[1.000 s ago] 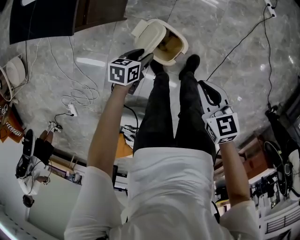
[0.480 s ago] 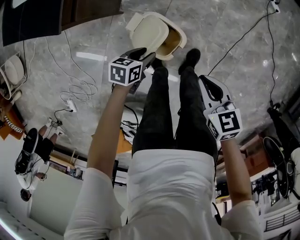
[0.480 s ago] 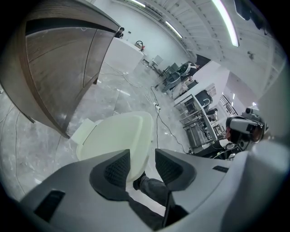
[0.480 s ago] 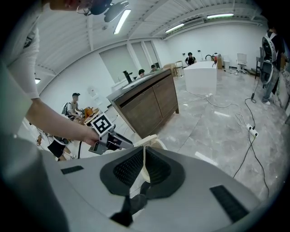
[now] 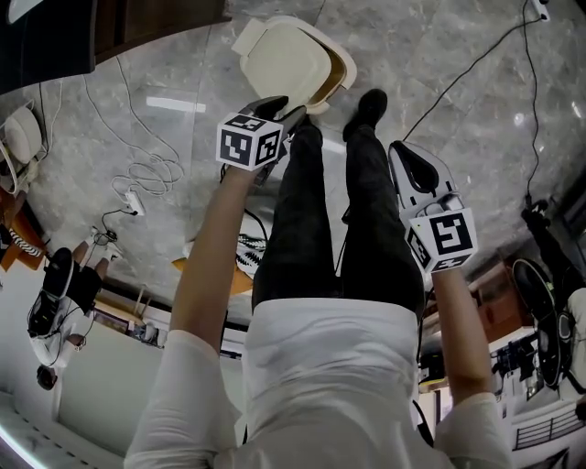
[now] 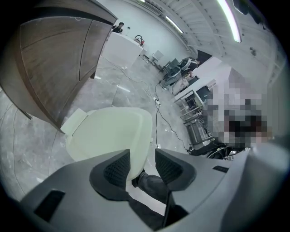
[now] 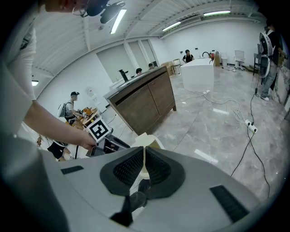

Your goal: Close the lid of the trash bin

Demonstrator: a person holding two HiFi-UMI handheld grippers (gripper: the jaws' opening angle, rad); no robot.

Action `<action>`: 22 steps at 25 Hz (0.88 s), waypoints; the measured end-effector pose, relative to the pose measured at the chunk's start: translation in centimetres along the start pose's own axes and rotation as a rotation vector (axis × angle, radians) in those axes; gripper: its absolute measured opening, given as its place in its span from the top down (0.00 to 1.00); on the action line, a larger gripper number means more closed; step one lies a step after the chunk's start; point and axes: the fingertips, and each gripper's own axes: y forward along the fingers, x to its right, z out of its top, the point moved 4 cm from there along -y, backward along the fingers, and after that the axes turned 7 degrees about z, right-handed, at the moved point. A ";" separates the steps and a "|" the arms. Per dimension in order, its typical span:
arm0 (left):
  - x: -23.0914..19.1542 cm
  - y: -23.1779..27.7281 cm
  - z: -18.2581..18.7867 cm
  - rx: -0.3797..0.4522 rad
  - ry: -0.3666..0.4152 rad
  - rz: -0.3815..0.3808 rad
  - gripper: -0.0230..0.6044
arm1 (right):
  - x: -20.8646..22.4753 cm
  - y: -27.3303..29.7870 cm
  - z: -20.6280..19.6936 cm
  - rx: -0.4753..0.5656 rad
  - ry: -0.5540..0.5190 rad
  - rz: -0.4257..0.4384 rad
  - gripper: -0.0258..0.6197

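The cream trash bin [image 5: 341,78] stands on the marble floor at the top of the head view. Its cream lid [image 5: 279,59] is tipped forward over most of the opening. My left gripper [image 5: 286,114] reaches to the lid's near edge; whether it touches I cannot tell. In the left gripper view the lid [image 6: 108,131] fills the middle, just beyond the left gripper [image 6: 142,158], which is open with only a shoe and trouser leg showing through the gap. My right gripper [image 5: 405,154] hangs by the right leg, away from the bin. Its jaws [image 7: 144,159] are shut on nothing, with the bin [image 7: 147,141] beyond.
The person's legs and black shoes [image 5: 366,105] stand right at the bin. A dark wooden cabinet [image 5: 156,23] is behind it on the left. White cables and a power strip [image 5: 137,197] lie on the floor at left, a black cable [image 5: 476,73] at right. People stand far off.
The lid has swung forward and down over the bin's opening, hiding most of the inside. My left gripper has followed it toward the bin. The right gripper has sunk slightly.
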 end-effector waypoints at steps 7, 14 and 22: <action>1.0 1.9 -1.1 -0.018 0.001 0.007 0.69 | 1.1 -0.1 -1.2 -0.017 0.010 0.009 0.91; 1.3 4.4 -2.4 -0.062 0.017 0.014 0.69 | 1.9 0.1 -2.5 -0.042 0.020 0.026 0.91; 1.3 7.2 -3.6 -0.101 0.017 0.028 0.69 | 4.0 0.5 -3.4 -0.062 0.028 0.031 0.91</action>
